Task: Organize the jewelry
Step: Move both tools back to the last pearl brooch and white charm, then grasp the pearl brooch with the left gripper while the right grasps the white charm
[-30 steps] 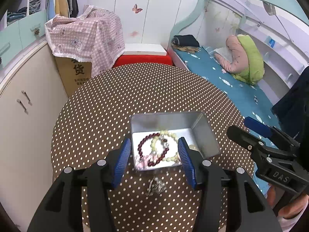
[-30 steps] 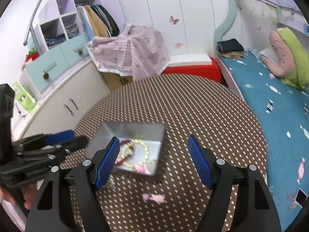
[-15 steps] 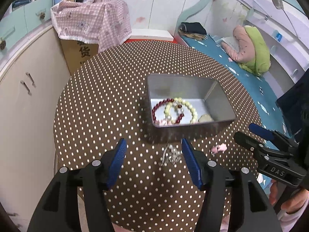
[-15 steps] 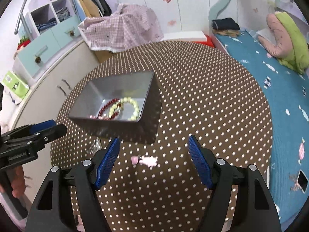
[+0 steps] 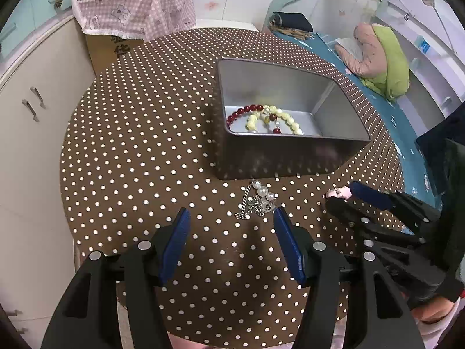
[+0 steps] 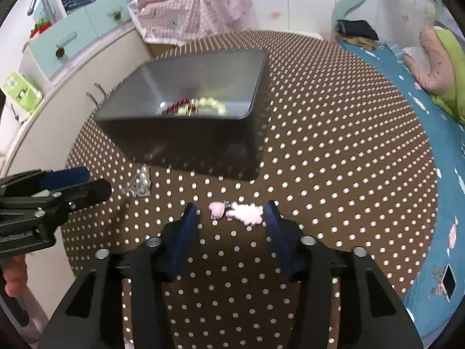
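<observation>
A metal tin (image 5: pixel 261 160) (image 6: pixel 186 145) stands on the brown polka-dot table; a red bead bracelet (image 5: pixel 241 113) and a pale yellow one (image 5: pixel 287 120) lie inside. In front of it lies a silver chain with pearls (image 5: pixel 257 202) (image 6: pixel 139 184), just ahead of my left gripper (image 5: pixel 231 218), whose jaws stand open on either side of it without touching. A pink charm piece (image 6: pixel 238 212) (image 5: pixel 338 194) lies between the tips of my right gripper (image 6: pixel 231 213) (image 5: pixel 348 197); its jaws are closing and the right pad is nearly at the charm.
The round table (image 5: pixel 130 145) ends close behind both grippers. A white cabinet (image 5: pixel 29 116) stands at the left, a bed with blue sheets (image 6: pixel 430 133) at the right, and a cloth-covered box (image 5: pixel 136 5) beyond the far edge. A hand (image 6: pixel 14 276) holds the left gripper.
Both grippers have sunk toward the table and come nearer the pieces lying in front of the tin. The right jaws have narrowed around the pink charm.
</observation>
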The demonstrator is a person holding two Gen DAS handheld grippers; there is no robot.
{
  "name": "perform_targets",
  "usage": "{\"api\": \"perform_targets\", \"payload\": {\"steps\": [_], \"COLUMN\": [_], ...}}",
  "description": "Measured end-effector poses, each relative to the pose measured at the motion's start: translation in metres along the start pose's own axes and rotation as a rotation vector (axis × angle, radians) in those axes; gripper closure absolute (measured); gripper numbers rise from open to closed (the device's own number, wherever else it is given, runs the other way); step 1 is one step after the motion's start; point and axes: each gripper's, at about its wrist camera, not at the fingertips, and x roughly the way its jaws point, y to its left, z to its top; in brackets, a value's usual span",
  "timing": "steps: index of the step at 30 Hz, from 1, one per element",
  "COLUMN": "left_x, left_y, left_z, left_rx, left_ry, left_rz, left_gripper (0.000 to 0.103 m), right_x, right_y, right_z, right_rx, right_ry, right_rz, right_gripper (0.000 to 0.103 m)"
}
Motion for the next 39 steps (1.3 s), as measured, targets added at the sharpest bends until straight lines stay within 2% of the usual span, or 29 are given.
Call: {"api": "perform_targets", "payload": {"steps": [3, 8, 13, 14, 15, 17, 18, 19, 26, 30, 32, 33, 34, 36, 37, 38, 39], "left_x": [0.007, 0.019, 0.03, 0.031, 0.031, 0.033, 0.033, 0.034, 0.032, 0.017, 0.011, 0.009, 0.007, 0.004, 0.003, 0.003, 0.003], "left_y": [-0.005, -0.014, -0.026, -0.03, -0.031, -0.037, -0.038, -0.039, -0.037, -0.025, -0.021, -0.019, -0.017, -0.014, -0.012, -0.011, -0.011], "left_z": [-0.001, 0.0, 0.004, 0.005, 0.006, 0.005, 0.005, 0.006, 0.007, 0.005, 0.006, 0.006, 0.005, 0.004, 0.003, 0.004, 0.003], "left_rx": [0.003, 0.006, 0.025, 0.033, 0.038, 0.066, 0.076, 0.076, 0.067, 0.056, 0.05, 0.049, 0.047, 0.042, 0.04, 0.039, 0.041], "left_ry": [0.014, 0.034, 0.025, 0.018, 0.016, 0.001, 0.001, 0.013, 0.018, -0.012, -0.024, -0.03, -0.036, -0.036, -0.033, -0.03, -0.029], "left_rz": [-0.004, -0.019, 0.023, 0.029, 0.029, 0.075, 0.064, 0.031, 0.016, 0.021, 0.024, 0.026, 0.025, 0.019, 0.014, 0.011, 0.007], "left_gripper": [0.046, 0.046, 0.046, 0.046, 0.048, 0.069, 0.082, 0.093, 0.095, 0.095, 0.095, 0.095, 0.095, 0.095, 0.095, 0.095, 0.095], "right_x": [0.003, 0.004, 0.0, -0.002, -0.004, -0.01, -0.011, -0.012, -0.014, -0.016, -0.015, -0.015, -0.015, -0.013, -0.012, -0.01, -0.007], "right_y": [0.003, 0.002, -0.002, -0.003, -0.005, -0.008, -0.01, -0.011, -0.023, -0.029, -0.025, -0.022, -0.021, -0.016, -0.013, -0.01, -0.006], "right_z": [0.0, 0.001, -0.002, -0.002, -0.002, 0.001, 0.002, 0.002, 0.001, 0.004, 0.005, 0.006, 0.006, 0.006, 0.006, 0.006, 0.005], "right_rx": [-0.032, -0.048, -0.033, -0.032, -0.028, -0.018, -0.016, -0.013, 0.019, 0.059, 0.031, 0.028, 0.036, 0.014, -0.001, -0.014, -0.037], "right_ry": [-0.01, -0.013, -0.015, -0.019, -0.024, -0.038, -0.037, -0.038, -0.043, -0.036, -0.033, -0.034, -0.045, -0.035, -0.032, -0.028, -0.009], "right_rz": [-0.024, -0.017, -0.015, -0.016, -0.017, -0.011, -0.008, -0.008, -0.004, 0.039, 0.023, 0.005, 0.0, 0.02, 0.017, 0.01, 0.019], "right_gripper": [0.065, 0.065, 0.065, 0.068, 0.069, 0.081, 0.087, 0.087, 0.087, 0.083, 0.063, 0.04, 0.036, 0.037, 0.041, 0.048, 0.063]}}
